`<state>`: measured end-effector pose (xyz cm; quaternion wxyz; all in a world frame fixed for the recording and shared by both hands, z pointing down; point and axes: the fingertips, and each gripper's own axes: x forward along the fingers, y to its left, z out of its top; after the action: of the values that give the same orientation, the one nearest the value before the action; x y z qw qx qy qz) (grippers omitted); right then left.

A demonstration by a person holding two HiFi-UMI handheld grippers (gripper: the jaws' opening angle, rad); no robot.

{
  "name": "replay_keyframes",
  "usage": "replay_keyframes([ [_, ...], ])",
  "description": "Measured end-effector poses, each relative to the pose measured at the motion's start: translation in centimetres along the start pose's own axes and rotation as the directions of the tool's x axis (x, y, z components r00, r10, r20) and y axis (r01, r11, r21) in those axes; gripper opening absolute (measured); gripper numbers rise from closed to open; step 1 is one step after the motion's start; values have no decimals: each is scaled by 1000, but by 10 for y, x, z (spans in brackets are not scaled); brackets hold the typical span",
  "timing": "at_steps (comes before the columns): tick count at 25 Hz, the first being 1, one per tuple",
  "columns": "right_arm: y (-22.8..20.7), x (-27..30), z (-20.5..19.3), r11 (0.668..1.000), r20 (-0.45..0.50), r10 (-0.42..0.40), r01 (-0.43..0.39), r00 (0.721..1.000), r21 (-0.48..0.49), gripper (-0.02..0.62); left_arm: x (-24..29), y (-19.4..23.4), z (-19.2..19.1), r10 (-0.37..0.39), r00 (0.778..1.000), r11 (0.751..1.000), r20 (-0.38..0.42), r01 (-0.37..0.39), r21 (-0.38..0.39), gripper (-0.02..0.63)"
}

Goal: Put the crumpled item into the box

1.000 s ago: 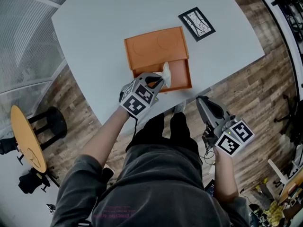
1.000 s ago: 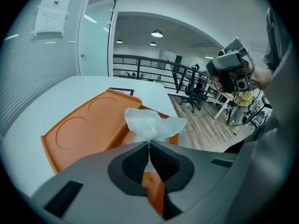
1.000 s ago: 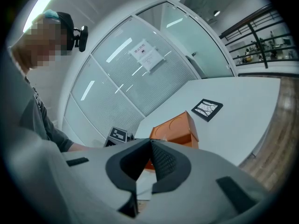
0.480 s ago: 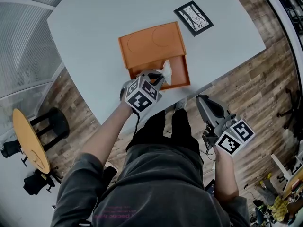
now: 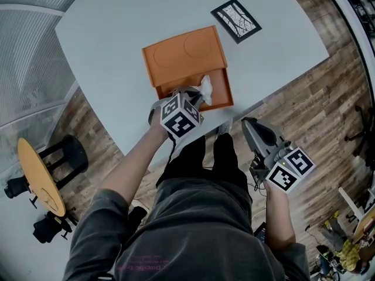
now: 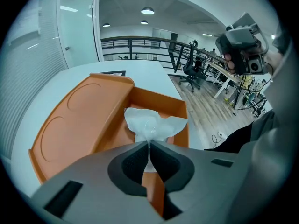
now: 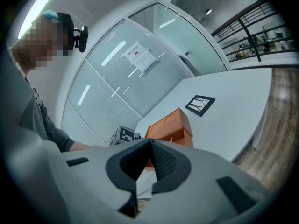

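Observation:
An orange box lies open on the grey table, its lid hinged back on the far side. My left gripper is shut on a crumpled white item and holds it over the box's open tray. In the left gripper view the white crumpled item sticks out past the closed jaw tips, above the tray of the box. My right gripper hangs off the table's near edge, over the floor, shut with nothing in it; its tips meet in the right gripper view.
A black-framed marker card lies at the far right of the grey table. The person's legs and wood floor fill the near side. A round yellow stool stands at the left; a glass partition runs along the table's left side.
The left gripper with the white item has shifted slightly left and toward the box's near edge. The right gripper has stayed where it was.

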<state>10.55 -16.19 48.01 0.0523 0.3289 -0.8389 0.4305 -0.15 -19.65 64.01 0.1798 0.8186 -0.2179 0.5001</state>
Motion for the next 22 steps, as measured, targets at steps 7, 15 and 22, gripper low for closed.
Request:
replay_keyframes([
  [7, -4, 0, 0, 1000, 1, -2, 2, 1000, 13, 2, 9, -3, -2, 4, 999, 1000, -44, -3, 21, 31],
  [15, -10, 2, 1, 1000, 1, -3, 3, 1000, 26, 2, 15, -1, 0, 3, 998, 1000, -55, -1, 29, 35],
  [22, -9, 5, 4, 1000, 0, 0, 0, 1000, 30, 2, 13, -1, 0, -5, 998, 999, -60, 7, 34, 44],
])
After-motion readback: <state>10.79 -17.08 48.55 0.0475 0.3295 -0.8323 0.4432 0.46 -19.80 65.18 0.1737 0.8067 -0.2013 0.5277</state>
